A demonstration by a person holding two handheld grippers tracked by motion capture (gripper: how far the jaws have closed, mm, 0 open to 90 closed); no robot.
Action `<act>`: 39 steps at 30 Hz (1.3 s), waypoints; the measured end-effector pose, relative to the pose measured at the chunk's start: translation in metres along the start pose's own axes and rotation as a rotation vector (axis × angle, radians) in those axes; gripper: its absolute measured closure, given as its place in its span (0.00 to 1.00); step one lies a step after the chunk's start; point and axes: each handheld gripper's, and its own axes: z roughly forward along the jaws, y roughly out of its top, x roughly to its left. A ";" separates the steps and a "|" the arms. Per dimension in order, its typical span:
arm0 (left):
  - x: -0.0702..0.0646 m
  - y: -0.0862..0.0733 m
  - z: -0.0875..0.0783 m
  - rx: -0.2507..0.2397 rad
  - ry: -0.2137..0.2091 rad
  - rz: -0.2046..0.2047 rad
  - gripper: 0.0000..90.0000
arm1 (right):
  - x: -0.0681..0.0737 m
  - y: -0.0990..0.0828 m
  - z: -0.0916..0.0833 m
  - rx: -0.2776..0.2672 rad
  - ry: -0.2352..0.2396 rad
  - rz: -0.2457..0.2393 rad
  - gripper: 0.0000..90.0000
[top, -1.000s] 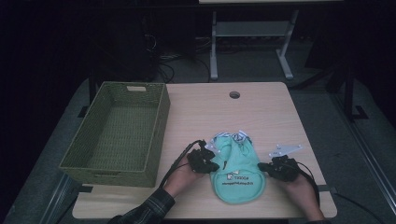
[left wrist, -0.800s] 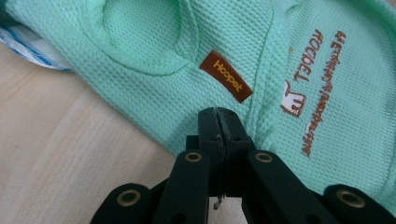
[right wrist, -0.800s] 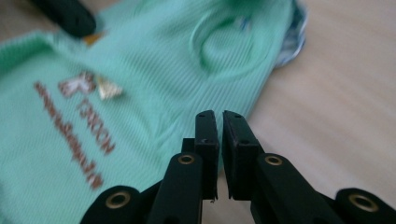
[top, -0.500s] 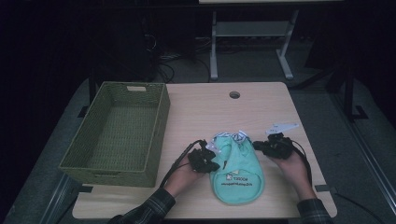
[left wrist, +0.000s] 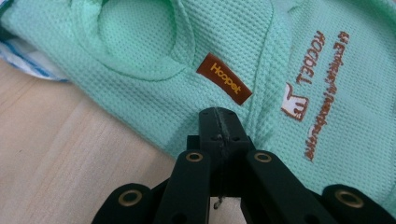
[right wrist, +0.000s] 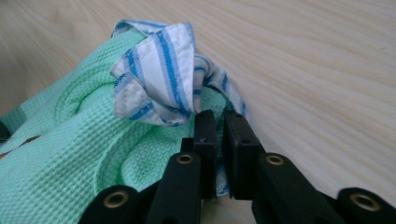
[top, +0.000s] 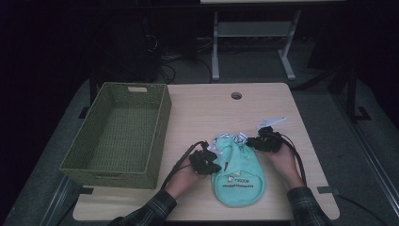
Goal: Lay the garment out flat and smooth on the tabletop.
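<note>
A small mint-green shirt with a blue-and-white striped collar lies flat near the table's front edge. My left gripper is at the shirt's left side. In the left gripper view its jaws are shut, pinching the green fabric below a brown label, with the gripper low over the cloth. My right gripper sits at the collar from the right. Its jaws have just been opening, and in the right gripper view the gripper stands slightly open, the striped collar's edge in the narrow gap.
A green woven basket, empty, stands on the left of the wooden table. A round cable hole sits near the table's back edge. Dark floor and a metal stand lie beyond the table.
My right gripper has moved from the shirt's lower right side up and back to the striped collar. The left gripper and the shirt have stayed put.
</note>
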 end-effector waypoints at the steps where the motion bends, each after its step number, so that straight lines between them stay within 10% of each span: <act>1: 0.000 0.000 0.000 0.000 0.000 -0.001 1.00 | 0.000 0.000 0.001 0.001 0.006 -0.005 0.88; 17: 0.000 0.000 0.001 -0.009 -0.003 -0.011 1.00 | 0.014 0.000 0.009 0.030 -0.062 -0.094 0.95; 29: 0.000 0.000 0.001 -0.009 0.000 -0.010 1.00 | -0.018 -0.002 -0.016 0.010 -0.163 -0.036 0.99; 39: 0.002 0.000 0.000 -0.007 -0.014 -0.015 0.99 | -0.018 -0.014 -0.022 -0.022 -0.139 -0.014 0.98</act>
